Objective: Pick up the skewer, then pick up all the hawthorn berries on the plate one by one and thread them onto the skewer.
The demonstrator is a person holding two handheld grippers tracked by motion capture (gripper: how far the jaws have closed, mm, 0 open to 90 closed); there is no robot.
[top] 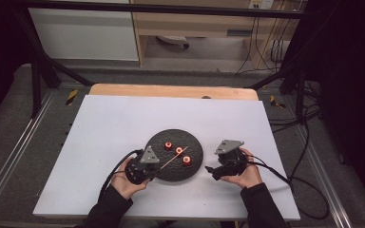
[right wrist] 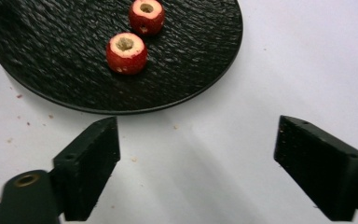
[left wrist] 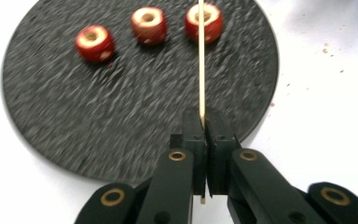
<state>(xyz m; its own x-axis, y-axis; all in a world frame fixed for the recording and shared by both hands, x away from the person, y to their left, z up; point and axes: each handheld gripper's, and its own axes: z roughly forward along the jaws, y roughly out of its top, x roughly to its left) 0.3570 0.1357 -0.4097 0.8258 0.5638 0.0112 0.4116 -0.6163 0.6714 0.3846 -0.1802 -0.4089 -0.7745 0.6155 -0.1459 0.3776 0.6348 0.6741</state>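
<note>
On the white table [top: 100, 142], going left to right in the high view, the left gripper [top: 156, 167] comes first, held in the person's left hand [top: 123, 183] at about eight o'clock from the round black plate [top: 195, 140]. Its jaws are pressed together on a thin wooden skewer [top: 173, 160], which slants up toward two o'clock across the plate. In the left gripper view the skewer [left wrist: 201, 60] runs straight up from between the clamped jaws toward twelve o'clock, and its far part passes over the rightmost of three fruit pieces.

The three red fruit pieces [top: 179, 150] lie on the plate in a short row from ten o'clock to four o'clock around the plate's middle, each with a pale cored top. In the left gripper view they sit along the plate's far side, at eleven, twelve and one o'clock from the jaws, the rightmost fruit piece [left wrist: 204, 22] being crossed by the skewer; whether the skewer touches it cannot be told.

The right gripper [top: 210, 169] is at four o'clock from the plate, just beside its rim, in the right hand [top: 242, 173]. Its jaws stand wide apart with nothing between them, above bare table. In the right gripper view the plate [right wrist: 51, 70] lies at eleven o'clock with two fruit pieces on it.
</note>
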